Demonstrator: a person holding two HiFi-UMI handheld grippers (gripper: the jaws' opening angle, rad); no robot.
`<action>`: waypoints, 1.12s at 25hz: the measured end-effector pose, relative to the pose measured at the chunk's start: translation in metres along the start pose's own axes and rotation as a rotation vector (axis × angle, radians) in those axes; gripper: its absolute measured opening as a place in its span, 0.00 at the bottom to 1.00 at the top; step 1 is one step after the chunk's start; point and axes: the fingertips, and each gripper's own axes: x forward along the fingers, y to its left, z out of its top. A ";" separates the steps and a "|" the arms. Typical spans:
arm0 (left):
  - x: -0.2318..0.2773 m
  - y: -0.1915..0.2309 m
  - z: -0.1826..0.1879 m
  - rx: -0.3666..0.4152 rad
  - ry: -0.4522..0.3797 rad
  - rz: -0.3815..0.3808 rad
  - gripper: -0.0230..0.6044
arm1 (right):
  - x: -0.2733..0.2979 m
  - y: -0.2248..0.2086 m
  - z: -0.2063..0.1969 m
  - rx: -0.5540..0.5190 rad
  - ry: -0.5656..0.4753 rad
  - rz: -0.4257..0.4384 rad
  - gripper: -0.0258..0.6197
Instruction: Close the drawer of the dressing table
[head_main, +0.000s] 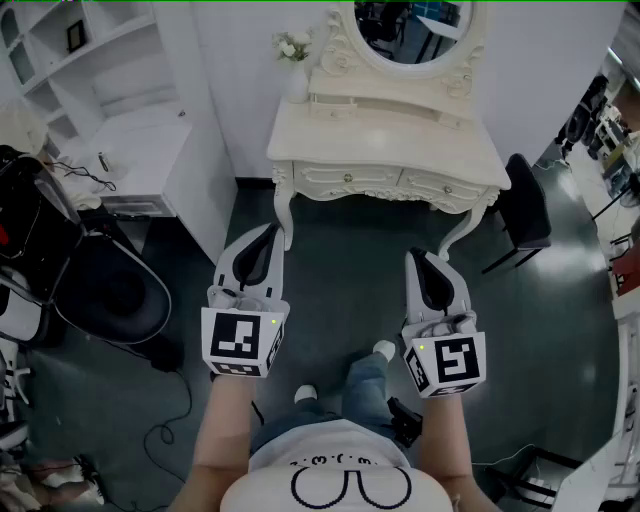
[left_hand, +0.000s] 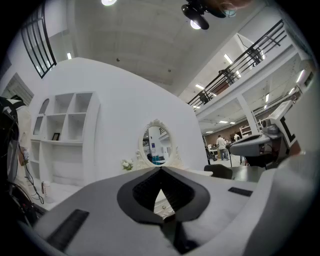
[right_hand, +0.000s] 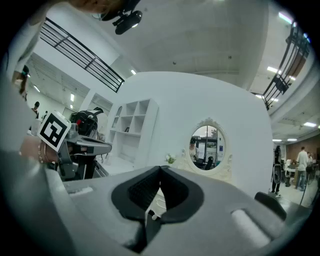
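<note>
**Q:** Cream-white finish noted on dressing table (head_main: 385, 135). Confirm location of drawers.

**R:** Set in front apron of dressing table, below tabletop: left drawer (head_main: 348, 178) and right drawer (head_main: 446, 189), side by side, one small knob each. Both fronts apparently flush with apron in head view; full seating not verifiable at this size.

**Q:** Report left gripper (head_main: 271, 234).

**R:** Held level in front of dressing table, near its left front leg in head view, apart from left drawer. Jaws closed, tips in contact, pointing at the table.

**Q:** Report right gripper (head_main: 420, 258).

**R:** Held level in front of dressing table, below right drawer in head view, further from apron than left gripper. Jaws closed, tip against tip.

**Q:** List surroundings.

**R:** On dressing table: oval mirror (head_main: 412, 30) at rear, flowers (head_main: 292, 45) at rear left corner. Just right of dressing table: black chair (head_main: 525, 210). Left of dressing table: white shelf unit (head_main: 90, 60).
</note>
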 end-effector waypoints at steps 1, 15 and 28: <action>0.002 0.000 0.001 0.002 -0.002 0.001 0.03 | 0.002 -0.002 -0.001 0.000 0.000 -0.001 0.04; 0.102 -0.026 -0.004 -0.005 0.005 0.013 0.03 | 0.055 -0.089 -0.015 0.036 -0.038 0.017 0.04; 0.244 -0.064 -0.006 -0.034 0.028 0.124 0.03 | 0.136 -0.222 -0.044 0.032 -0.023 0.134 0.04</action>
